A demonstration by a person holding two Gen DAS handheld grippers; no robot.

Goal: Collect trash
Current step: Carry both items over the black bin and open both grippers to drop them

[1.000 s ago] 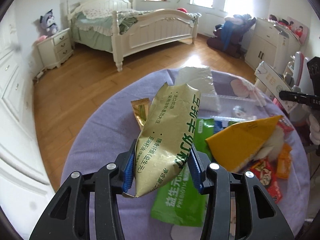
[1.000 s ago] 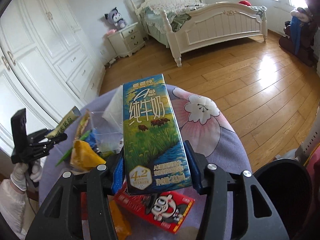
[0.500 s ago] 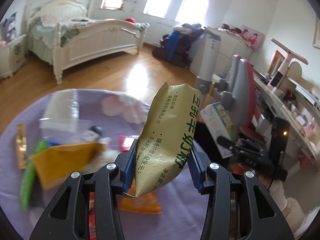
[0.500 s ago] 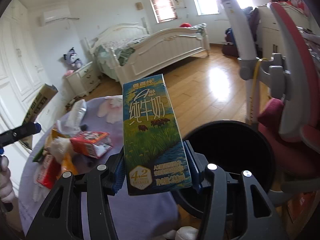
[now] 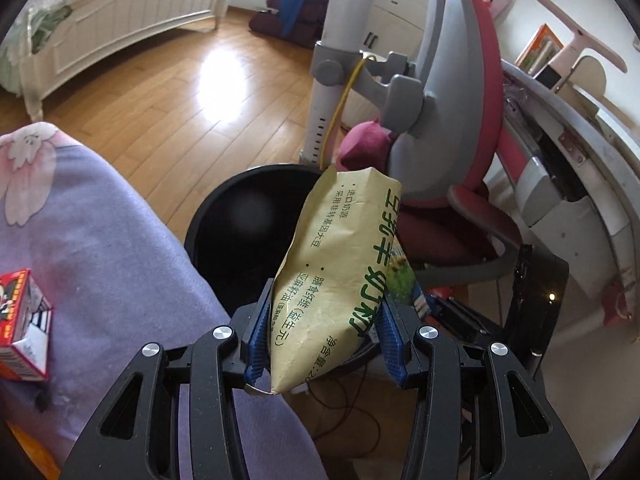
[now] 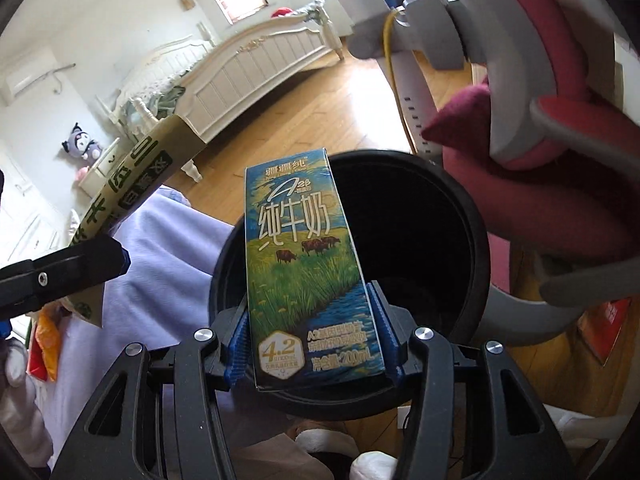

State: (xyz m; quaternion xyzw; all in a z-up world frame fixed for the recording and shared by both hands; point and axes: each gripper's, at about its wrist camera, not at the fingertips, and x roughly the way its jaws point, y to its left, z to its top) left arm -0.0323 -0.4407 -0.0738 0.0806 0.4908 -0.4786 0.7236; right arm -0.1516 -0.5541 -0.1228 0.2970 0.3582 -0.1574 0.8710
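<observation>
My left gripper (image 5: 324, 340) is shut on a tan milk-powder pouch (image 5: 340, 272) with green writing, held at the near right rim of a black round bin (image 5: 236, 216). My right gripper (image 6: 312, 344) is shut on a blue and green milk carton (image 6: 304, 272), held upright over the bin's (image 6: 432, 220) open mouth. The left gripper (image 6: 64, 272) with its pouch (image 6: 132, 184) shows at the left of the right wrist view, over the table. The bin's inside looks dark.
A purple-clothed round table (image 5: 100, 240) stands left of the bin with a red and white carton (image 5: 24, 312) and orange wrappers (image 6: 48, 340) on it. A grey and pink chair (image 5: 460, 120) stands right behind the bin. A white bed (image 5: 120, 28) stands across the wood floor.
Both grippers have swung right from over the table toward the black bin, each still holding its item. The carton has come over the bin's mouth, and the pouch has reached its rim.
</observation>
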